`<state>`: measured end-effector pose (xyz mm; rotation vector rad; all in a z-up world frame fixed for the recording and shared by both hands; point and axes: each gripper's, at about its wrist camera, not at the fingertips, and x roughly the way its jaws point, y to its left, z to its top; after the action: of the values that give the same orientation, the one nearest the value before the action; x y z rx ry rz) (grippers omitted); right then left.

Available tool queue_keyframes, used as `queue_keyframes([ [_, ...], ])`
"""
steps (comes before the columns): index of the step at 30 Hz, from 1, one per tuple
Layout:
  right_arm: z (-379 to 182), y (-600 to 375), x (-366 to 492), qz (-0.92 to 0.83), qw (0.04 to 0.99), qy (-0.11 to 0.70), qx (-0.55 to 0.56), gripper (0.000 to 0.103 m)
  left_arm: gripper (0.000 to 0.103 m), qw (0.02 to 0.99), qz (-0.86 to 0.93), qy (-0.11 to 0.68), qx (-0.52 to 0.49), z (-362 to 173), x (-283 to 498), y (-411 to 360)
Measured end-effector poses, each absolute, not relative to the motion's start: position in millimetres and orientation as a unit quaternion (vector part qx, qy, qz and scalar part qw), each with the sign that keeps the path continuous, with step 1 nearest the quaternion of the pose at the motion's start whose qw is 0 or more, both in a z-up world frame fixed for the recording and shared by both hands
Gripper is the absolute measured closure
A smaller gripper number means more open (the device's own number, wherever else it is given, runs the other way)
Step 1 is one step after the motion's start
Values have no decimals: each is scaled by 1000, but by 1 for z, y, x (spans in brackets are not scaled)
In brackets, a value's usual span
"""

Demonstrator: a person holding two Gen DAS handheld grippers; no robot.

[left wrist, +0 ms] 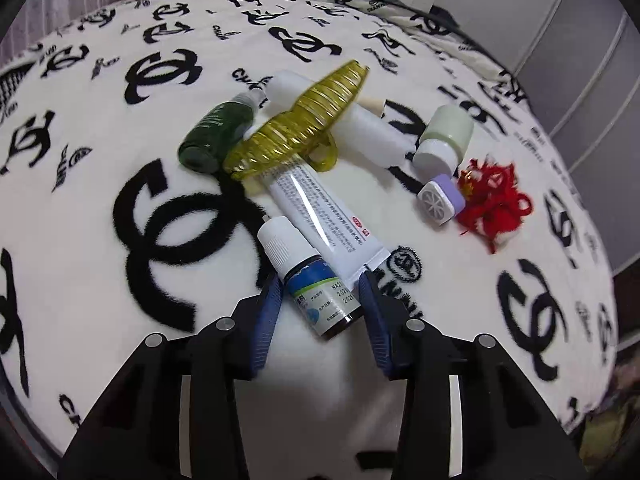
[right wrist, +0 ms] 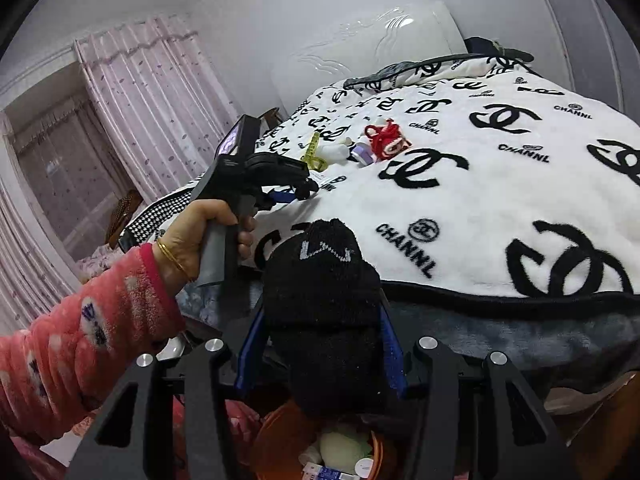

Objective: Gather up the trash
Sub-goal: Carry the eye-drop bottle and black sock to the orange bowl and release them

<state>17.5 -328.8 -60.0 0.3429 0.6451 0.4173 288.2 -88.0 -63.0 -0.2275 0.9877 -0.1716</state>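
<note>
the left gripper [left wrist: 320,292], nearer the pile, stands released astride the small dropper bottle [left wrist: 306,280] on the blanket [left wrist: 120,320], its long axis running toward 11 o'clock, while the right gripper [right wrist: 322,320] clenches a black sock [right wrist: 324,304] above the orange bin [right wrist: 272,432].

Blanket [left wrist: 100,216] fleecy, matt – tube [left wrist: 320,216] glossy plastic – yarn [left wrist: 492,200] fuzzy; knit hat [right wrist: 324,280] coarse.

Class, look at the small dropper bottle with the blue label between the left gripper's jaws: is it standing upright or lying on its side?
Lying on its side. The dropper bottle rests flat on the blanket, white cap pointing away from the left gripper.
</note>
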Motion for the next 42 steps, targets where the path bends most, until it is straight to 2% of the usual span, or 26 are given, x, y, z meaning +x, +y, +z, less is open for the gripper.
queue_keyframes([
  [10,-57,-304,11,219,909,319,154,54,63,879,-157,426,-143,-41,234,-41],
  [16,-53,-282,3,228,909,324,131,54,63,887,-232,387,-92,-25,145,-27],
  [21,-58,-263,-8,234,905,337,113,54,63,875,-280,388,-76,-35,79,-15],
  [28,-98,-242,-16,233,879,402,110,54,63,832,-304,457,-75,-104,18,3],
  [31,-137,-238,-9,230,848,459,130,54,63,795,-297,523,-75,-154,14,-3],
  [38,-246,-231,12,197,767,581,186,54,63,698,-255,669,-5,-272,23,-40],
  [42,-293,-227,25,171,736,624,198,54,63,657,-238,715,13,-305,32,-53],
])
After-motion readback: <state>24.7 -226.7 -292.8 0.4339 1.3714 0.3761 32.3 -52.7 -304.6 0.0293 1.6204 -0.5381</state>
